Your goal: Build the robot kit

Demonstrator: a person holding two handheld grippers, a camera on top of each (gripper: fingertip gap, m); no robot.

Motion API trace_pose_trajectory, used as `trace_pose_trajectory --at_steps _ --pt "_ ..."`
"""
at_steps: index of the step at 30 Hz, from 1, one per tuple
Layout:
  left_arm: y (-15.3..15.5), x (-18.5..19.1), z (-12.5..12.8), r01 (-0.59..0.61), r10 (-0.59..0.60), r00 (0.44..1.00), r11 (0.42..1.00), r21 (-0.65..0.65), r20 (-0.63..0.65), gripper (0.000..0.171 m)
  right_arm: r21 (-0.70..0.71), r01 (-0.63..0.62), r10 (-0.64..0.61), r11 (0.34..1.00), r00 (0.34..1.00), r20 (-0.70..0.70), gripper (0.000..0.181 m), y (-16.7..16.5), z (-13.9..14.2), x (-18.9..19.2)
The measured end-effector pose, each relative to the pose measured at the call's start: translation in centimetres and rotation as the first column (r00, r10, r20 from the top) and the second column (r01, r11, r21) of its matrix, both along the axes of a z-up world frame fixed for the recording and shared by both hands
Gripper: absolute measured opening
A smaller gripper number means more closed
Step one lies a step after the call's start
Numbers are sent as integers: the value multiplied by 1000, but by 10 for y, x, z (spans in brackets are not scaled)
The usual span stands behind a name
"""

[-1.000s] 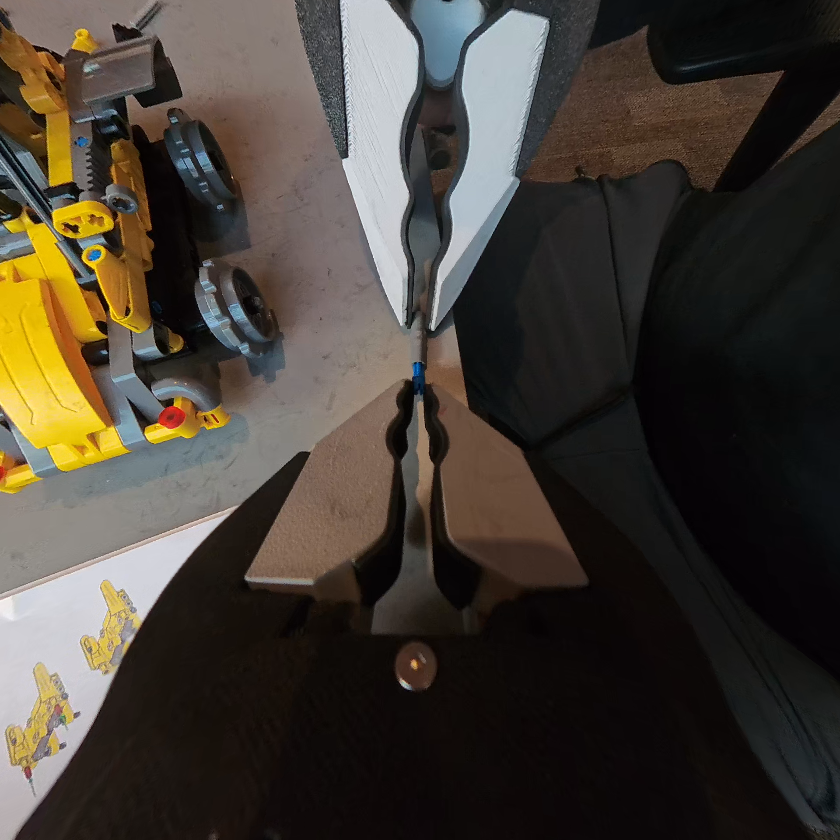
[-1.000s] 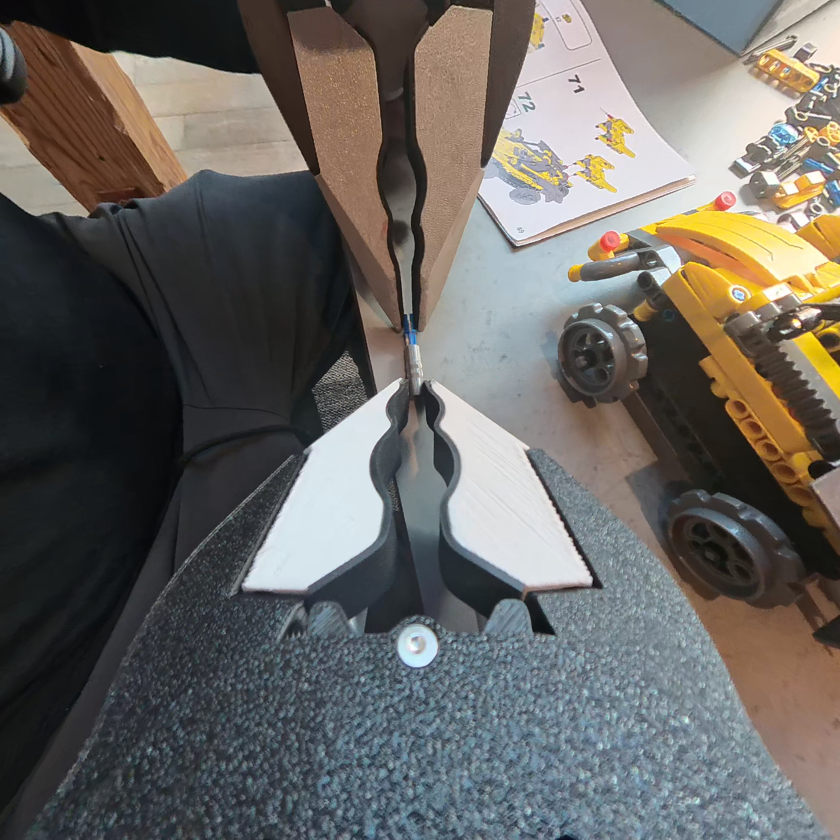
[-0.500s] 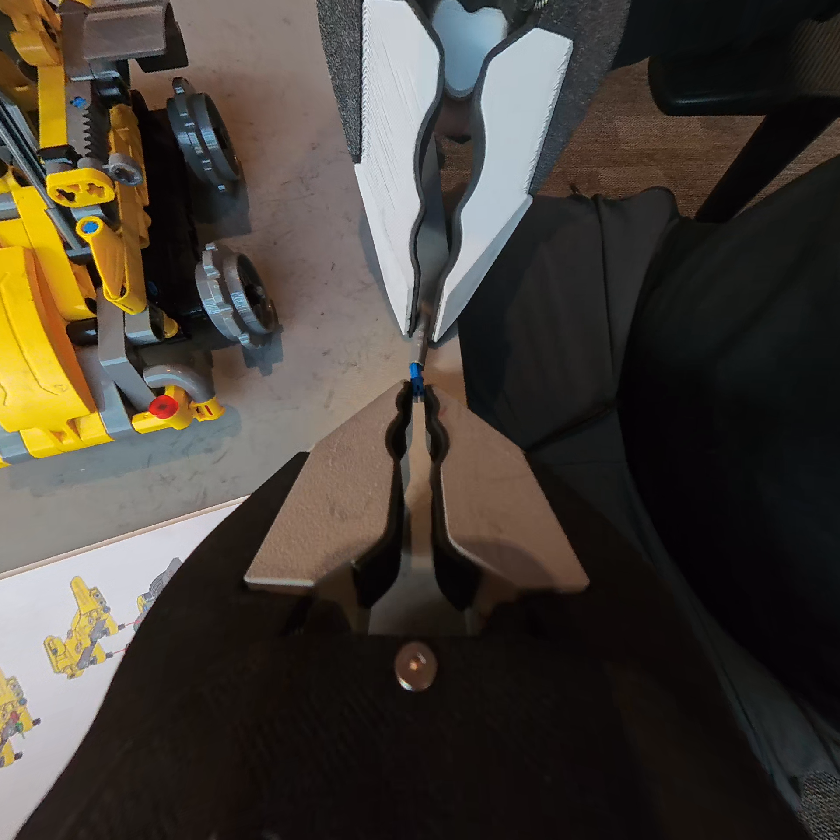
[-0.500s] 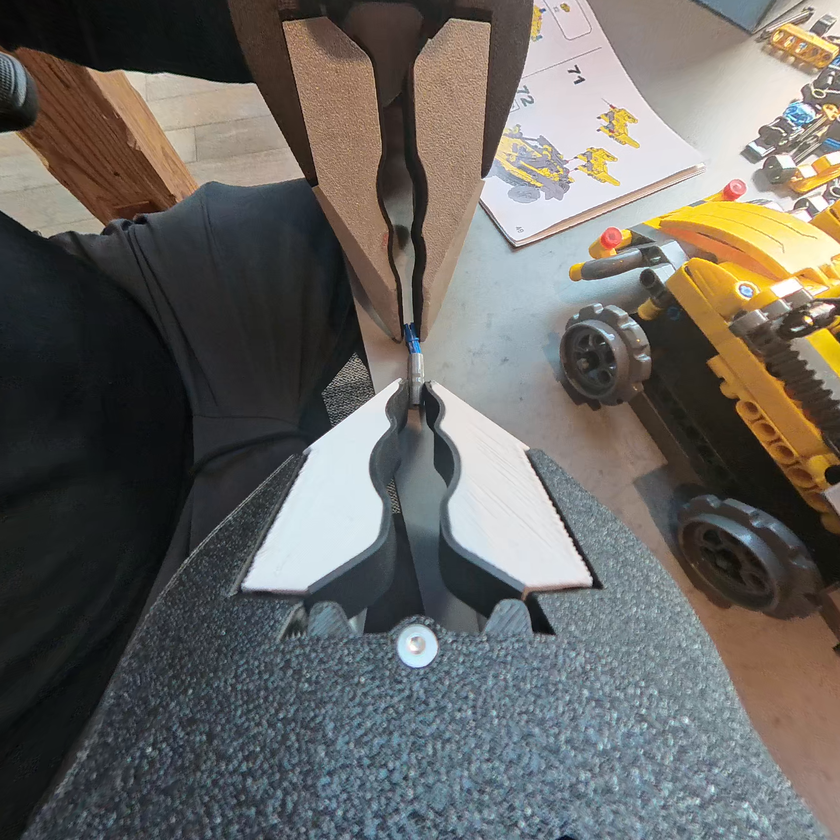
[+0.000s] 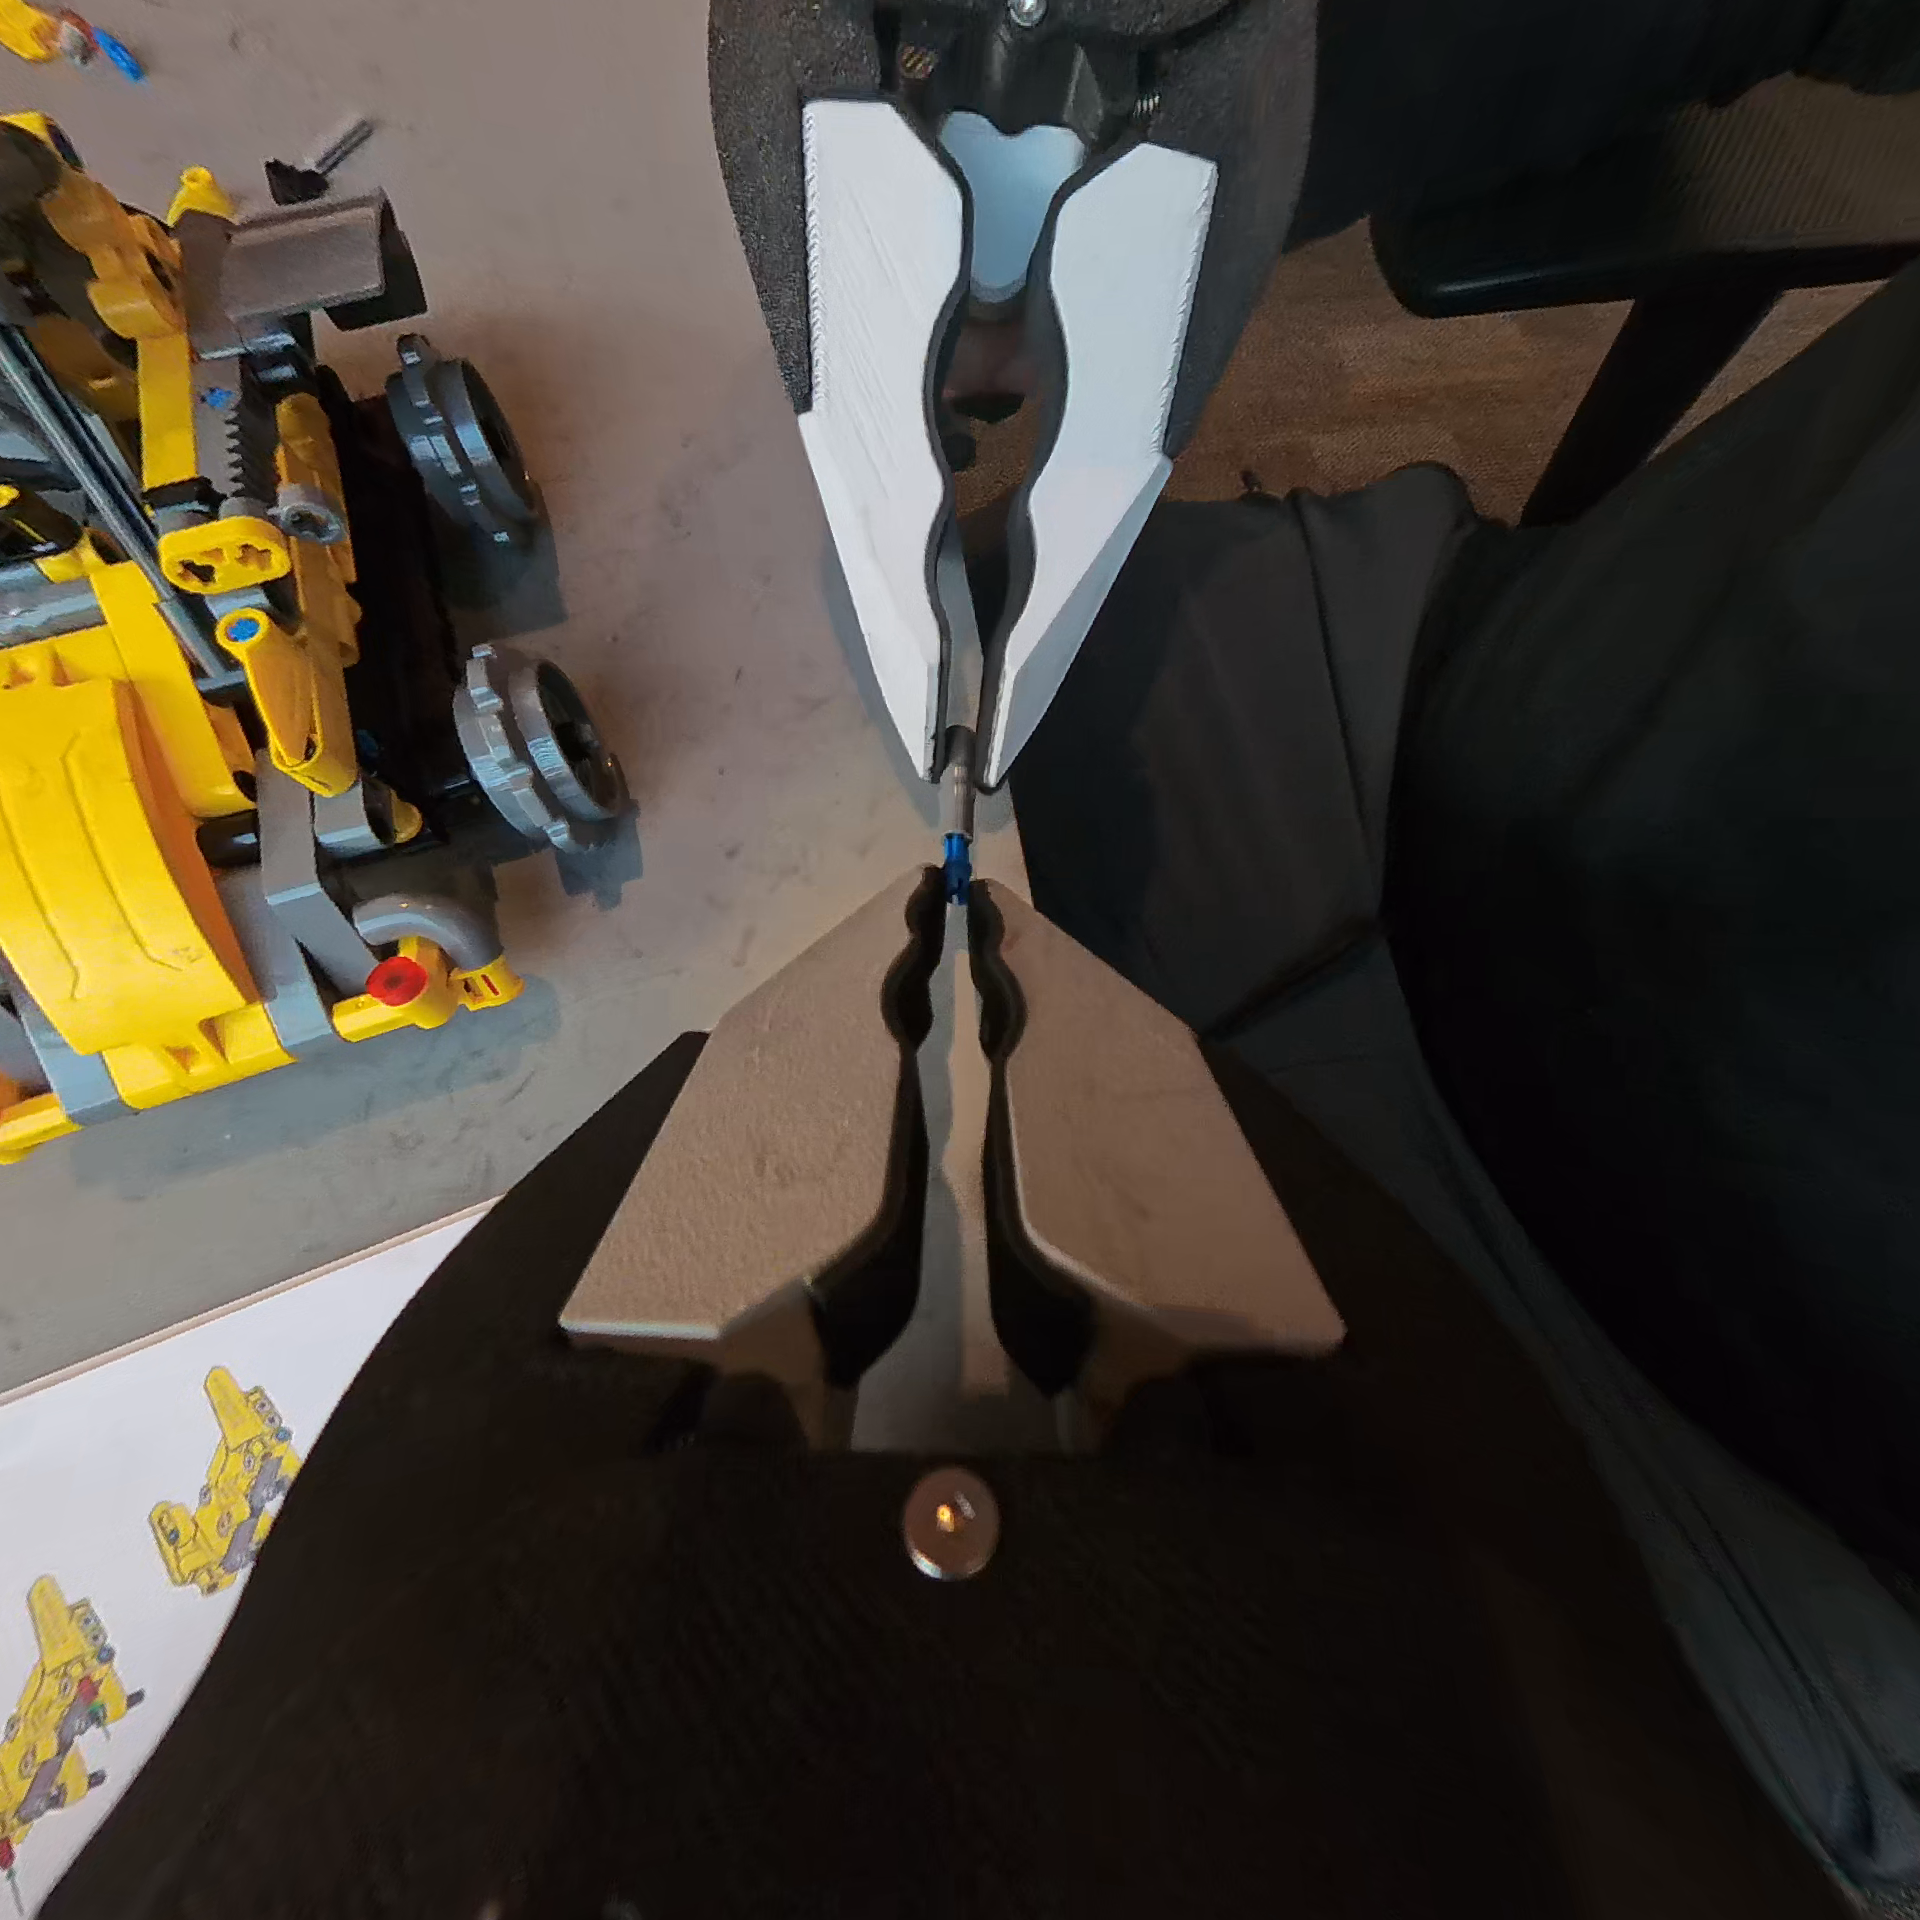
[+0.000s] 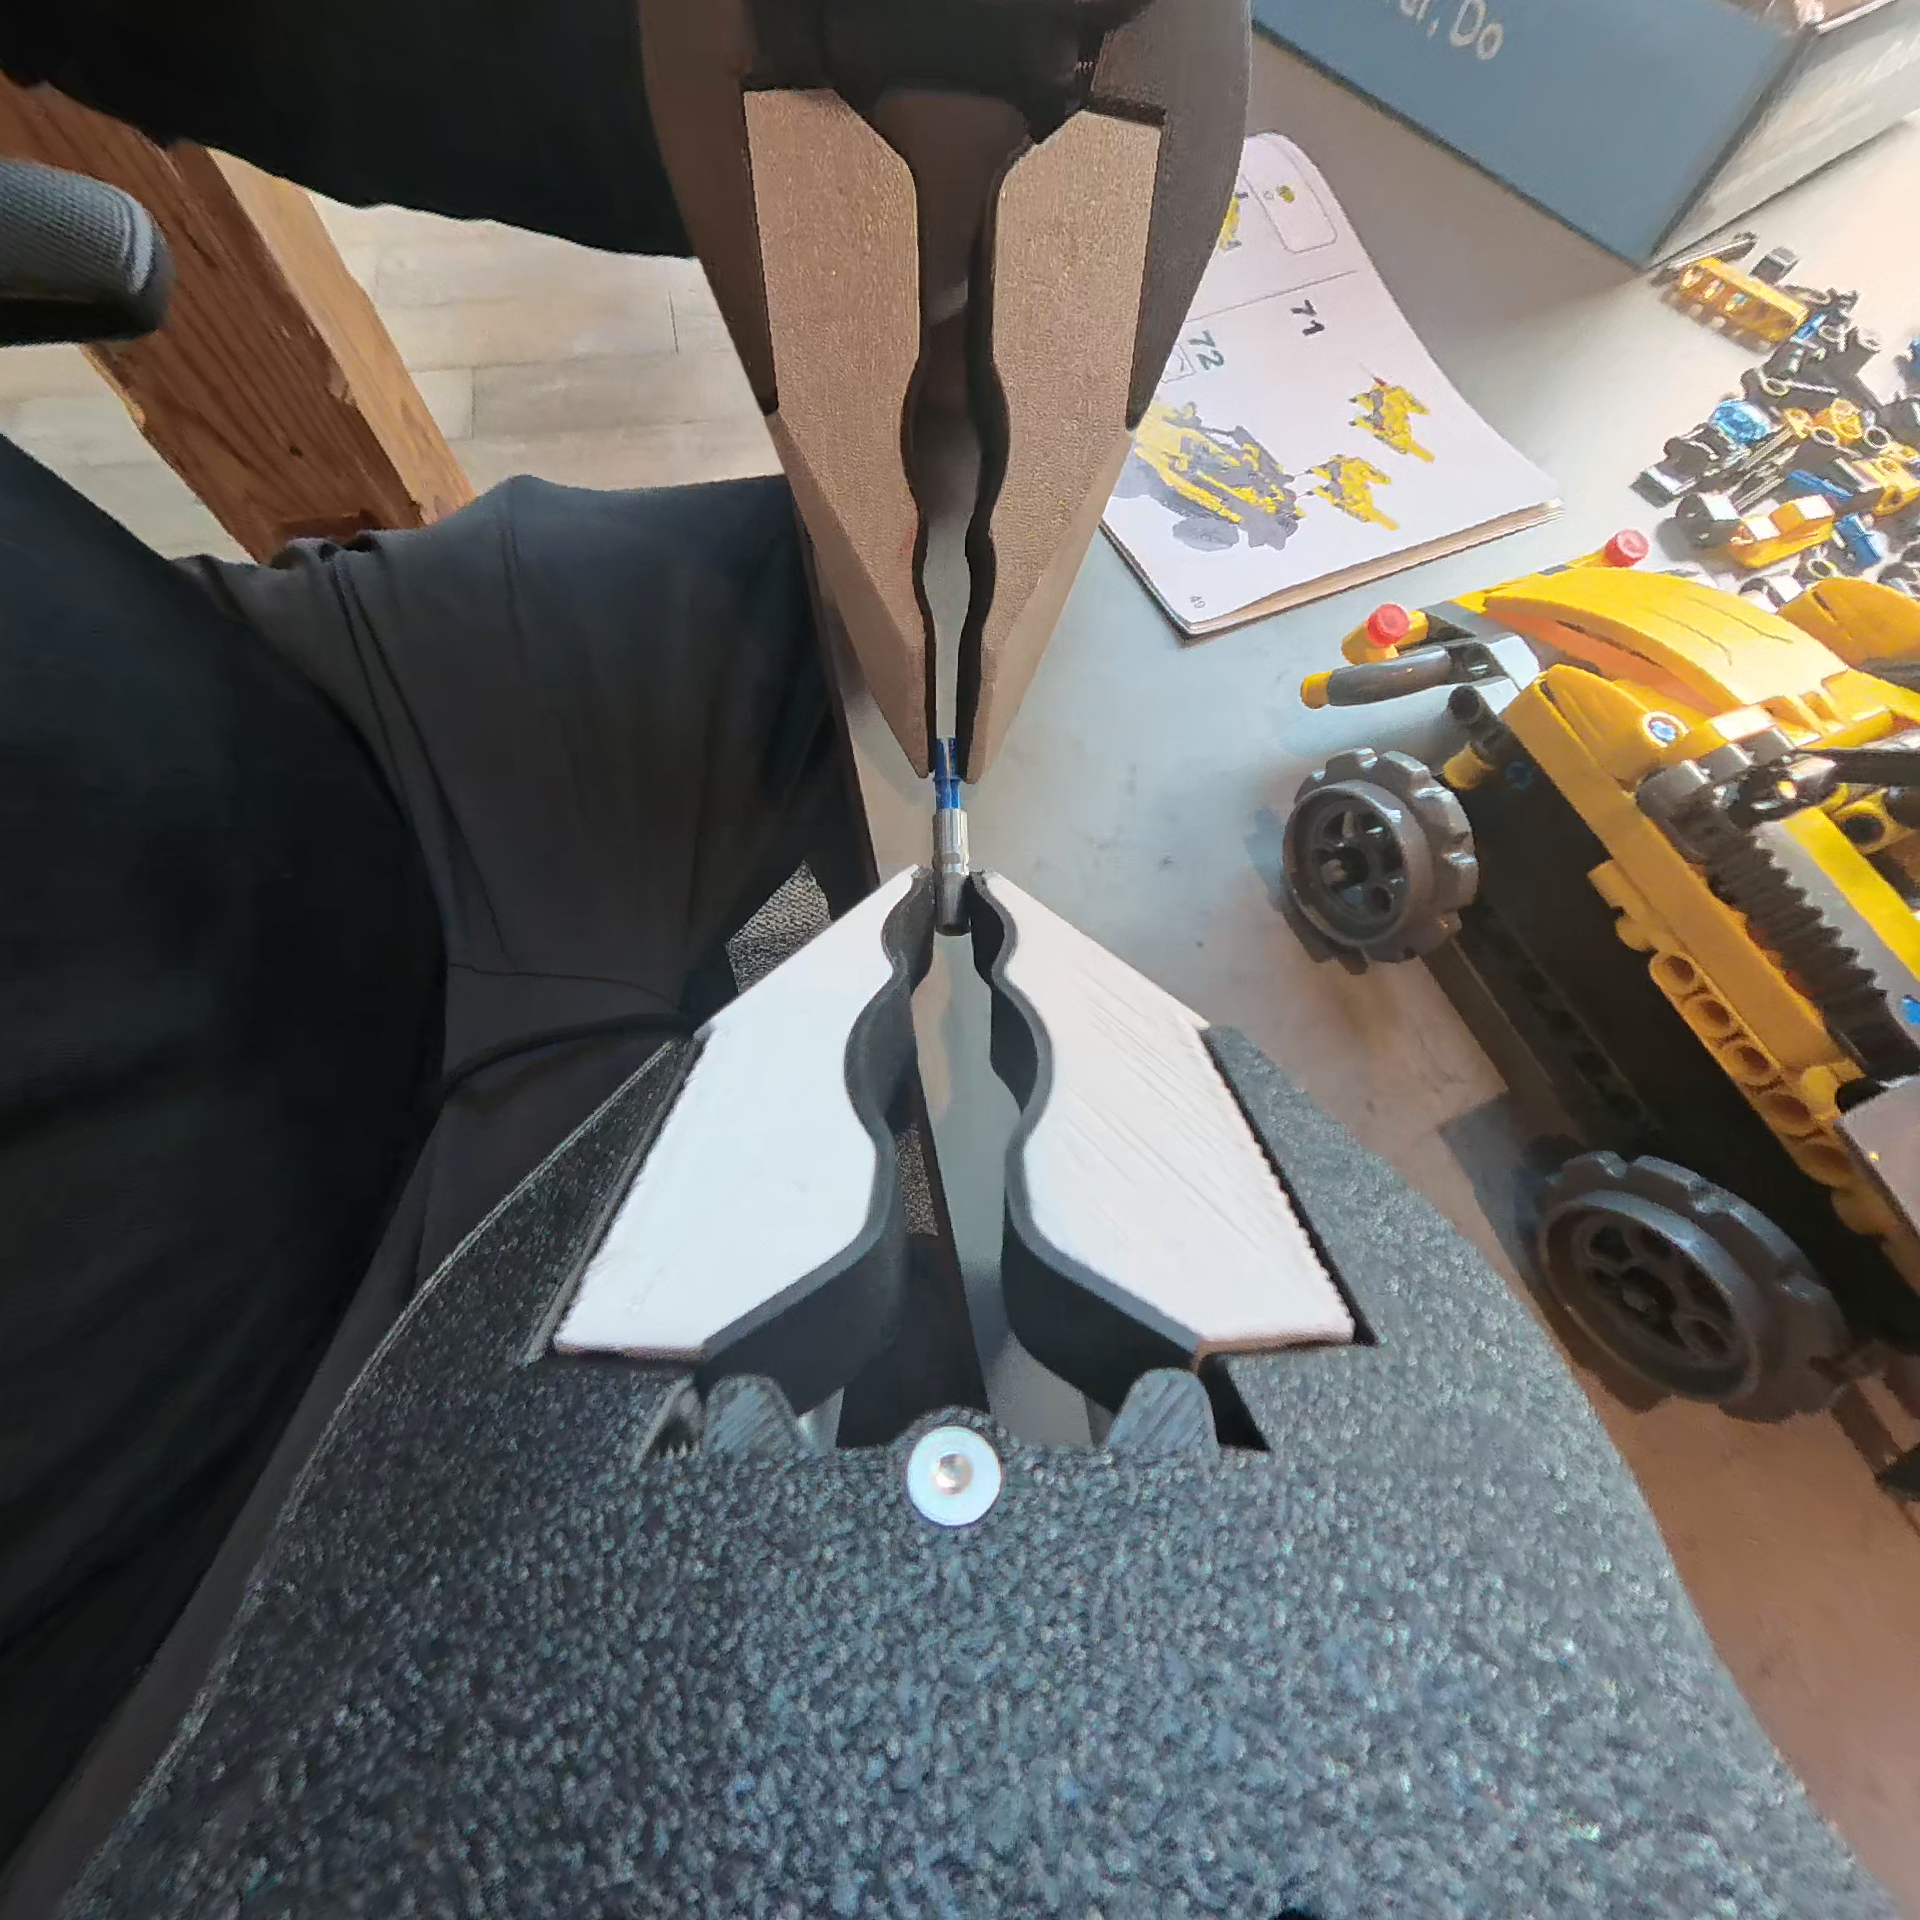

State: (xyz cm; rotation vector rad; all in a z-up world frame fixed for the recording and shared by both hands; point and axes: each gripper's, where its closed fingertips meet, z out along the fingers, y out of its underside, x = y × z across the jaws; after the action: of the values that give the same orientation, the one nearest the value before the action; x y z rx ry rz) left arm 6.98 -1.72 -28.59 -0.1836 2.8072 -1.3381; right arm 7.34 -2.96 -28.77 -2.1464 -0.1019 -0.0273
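Observation:
My left gripper, with tan fingers, is shut on a small blue pin. My right gripper, with white fingers, is shut on a small grey sleeve. The two grippers point tip to tip just above the table's front edge, and the blue pin sits end to end with the grey sleeve, the two parts touching. In the left wrist view the right gripper comes in from the top. In the right wrist view the left gripper comes in from the top.
A yellow and grey brick-built vehicle with grey wheels stands on the grey table; it also shows in the right wrist view. An open instruction booklet, loose small parts and a blue box lie beyond. A person in dark clothes sits at the edge. Both grippers' tips are close together, under 4 cm apart.
Both grippers stay shut and tip to tip. The views have shifted a little against the table and vehicle; the pin and sleeve remain joined between the tips.

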Motion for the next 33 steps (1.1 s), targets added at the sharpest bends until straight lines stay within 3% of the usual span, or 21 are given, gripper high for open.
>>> trace_pose_trajectory --at_steps 4,15,33 --pt "-1 -2 -11 14 -15 1000 997 80 20 0 -55 -4 7 998 999 51 3 -1 -9 -2" --pt "-1 -2 -11 -30 36 993 998 61 -115 1 -39 20 -19 999 1000 23 3 -1 -8 0" --pt "-2 -3 -12 -26 33 994 997 68 -105 1 -44 17 -16 999 1000 15 3 -2 -8 -3"
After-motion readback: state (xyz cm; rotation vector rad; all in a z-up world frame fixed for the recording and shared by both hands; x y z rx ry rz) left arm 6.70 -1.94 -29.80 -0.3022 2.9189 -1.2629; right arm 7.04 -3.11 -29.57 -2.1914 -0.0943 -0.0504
